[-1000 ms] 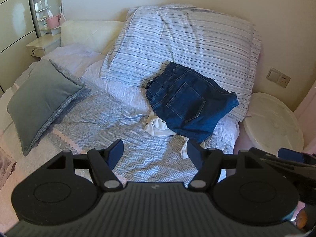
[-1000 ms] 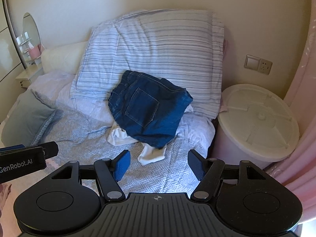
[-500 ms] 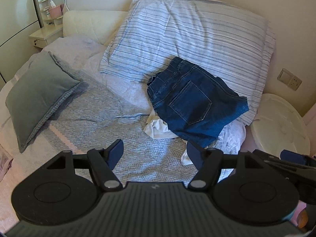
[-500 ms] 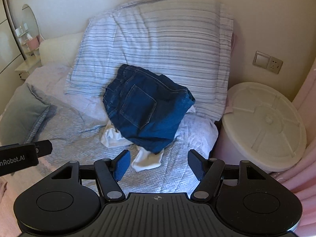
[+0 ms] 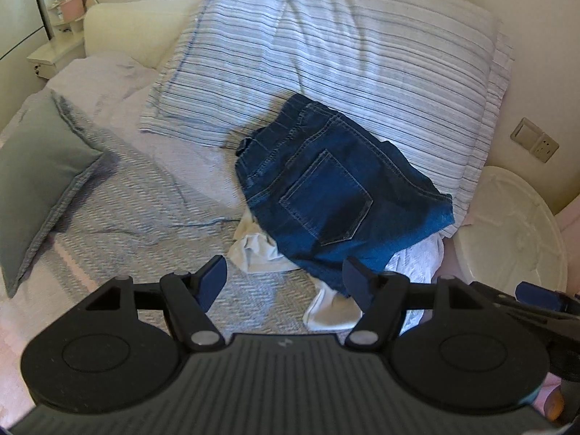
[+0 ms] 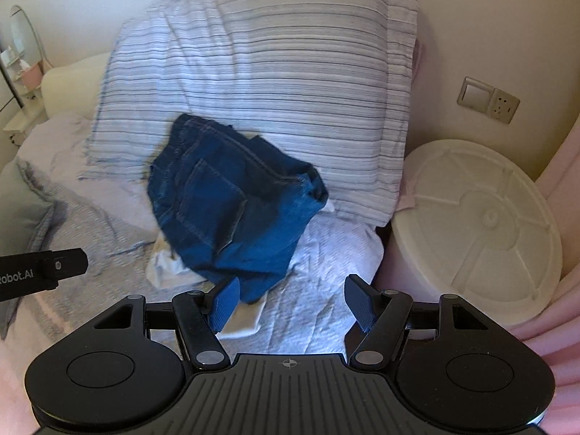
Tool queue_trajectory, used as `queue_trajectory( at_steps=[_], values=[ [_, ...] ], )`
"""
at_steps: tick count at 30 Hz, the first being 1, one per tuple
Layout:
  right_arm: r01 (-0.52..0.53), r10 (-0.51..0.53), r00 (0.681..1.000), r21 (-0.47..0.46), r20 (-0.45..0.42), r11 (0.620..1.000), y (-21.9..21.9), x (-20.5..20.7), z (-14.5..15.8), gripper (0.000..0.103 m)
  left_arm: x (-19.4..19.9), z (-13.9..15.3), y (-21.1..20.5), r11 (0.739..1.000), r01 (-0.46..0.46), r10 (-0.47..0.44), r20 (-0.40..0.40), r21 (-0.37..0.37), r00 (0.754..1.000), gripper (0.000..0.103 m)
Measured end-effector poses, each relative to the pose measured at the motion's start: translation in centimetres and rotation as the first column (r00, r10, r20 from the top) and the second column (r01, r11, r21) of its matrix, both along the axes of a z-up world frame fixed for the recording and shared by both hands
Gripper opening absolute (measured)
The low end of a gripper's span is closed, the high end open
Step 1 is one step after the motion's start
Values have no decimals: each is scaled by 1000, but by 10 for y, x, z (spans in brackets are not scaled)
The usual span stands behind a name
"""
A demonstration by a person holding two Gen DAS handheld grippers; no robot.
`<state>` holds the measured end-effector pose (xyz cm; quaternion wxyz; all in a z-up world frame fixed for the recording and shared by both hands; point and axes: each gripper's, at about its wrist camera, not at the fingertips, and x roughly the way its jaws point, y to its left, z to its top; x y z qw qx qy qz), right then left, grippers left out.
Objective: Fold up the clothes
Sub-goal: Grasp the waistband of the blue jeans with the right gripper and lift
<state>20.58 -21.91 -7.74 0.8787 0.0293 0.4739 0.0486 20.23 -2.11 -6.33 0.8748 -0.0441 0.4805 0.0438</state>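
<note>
Nearest to my cameras, the left gripper (image 5: 284, 277) has its jaws spread wide with nothing between the blue ribbed pads. The right gripper (image 6: 291, 302) shows the same state: jaws wide apart, gripping nothing. Both bodies are matte black plastic with ribbed housings and round pivot caps.

In the right wrist view, a black bar of the other tool enters from the left edge; I read the partial white lettering "Robot.AI" (image 6: 16, 278) on it.

Just beyond the pads lies the bedspread (image 5: 145, 217), a grey-white woven fabric with a herringbone texture, wrinkled in places. The task's things rest on it: the jeans (image 5: 326, 195), dark blue denim with orange-toned stitching and a back pocket facing up, loosely bunched. They lie on top of a white garment (image 5: 253, 250), soft and crumpled, which shows at their lower edge. The upper part of the jeans leans on the striped pillow (image 5: 344, 54), a large, puffy cushion with thin blue lines.

To the left lies a grey cushion (image 5: 40, 174). To the right, beside the bed, stands a round white lid (image 6: 478, 232) with moulded spokes. Farther back, a switch and socket plate (image 6: 487, 99) sits on the cream wall.
</note>
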Motion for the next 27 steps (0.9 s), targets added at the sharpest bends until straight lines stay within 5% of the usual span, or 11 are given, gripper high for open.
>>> queue_trajectory(
  at_steps=[25,27],
  values=[
    [-134,139,985,59,-98,989,-5,138,-77,67,152,-82,-9,999,-14,6,-160,-52,987,67],
    [-166,170,980,48,-101,985,-1,143,-86,53,154,-89,-5,998,-30,19,-174,-56,984,67]
  ],
)
